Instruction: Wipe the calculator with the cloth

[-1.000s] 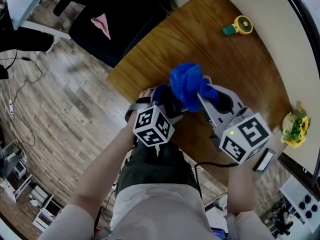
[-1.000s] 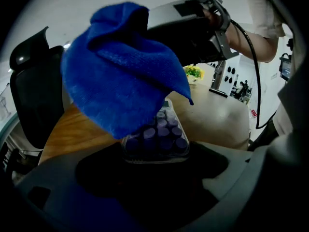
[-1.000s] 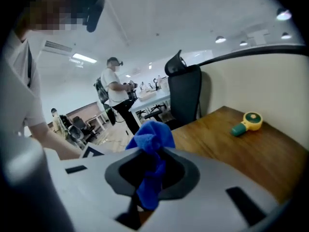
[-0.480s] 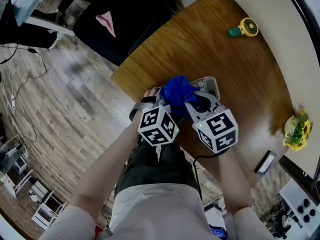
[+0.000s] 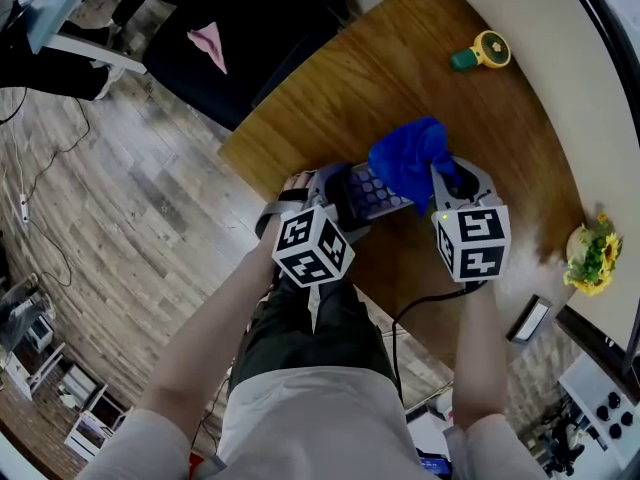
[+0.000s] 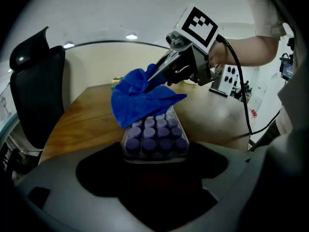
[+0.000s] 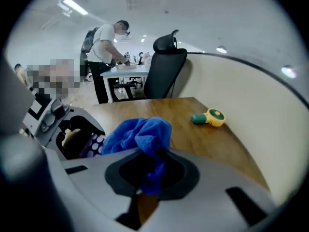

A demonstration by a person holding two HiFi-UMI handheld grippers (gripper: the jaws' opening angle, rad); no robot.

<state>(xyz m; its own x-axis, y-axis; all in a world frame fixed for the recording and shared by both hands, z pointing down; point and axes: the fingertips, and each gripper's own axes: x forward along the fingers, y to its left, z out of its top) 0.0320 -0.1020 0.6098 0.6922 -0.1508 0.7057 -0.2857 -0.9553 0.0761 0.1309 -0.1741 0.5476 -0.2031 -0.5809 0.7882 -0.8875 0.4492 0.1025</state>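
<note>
Wooden table (image 5: pixel 400 78), cloth (image 5: pixel 410 158) over calculator (image 5: pixel 372 190)

A small yellow-and-green gadget (image 5: pixel 478 52) lies far out on the wooden worktop (image 5: pixel 330 98), well apart from the yellow flowers (image 5: pixel 590 253) near its right edge. Beside the worktop, a black office chair (image 5: pixel 240 48) carries a pink scrap (image 5: pixel 208 46), on plank flooring (image 5: pixel 120 198)

You are looking at a bright blue cloth (image 5: pixel 405 158) and a calculator (image 5: pixel 375 194) showing rows of purple keys. The surface (image 5: pixel 400 68) is showing brown wood grain; a small object (image 5: pixel 482 51) is showing yellow and teal.
</note>
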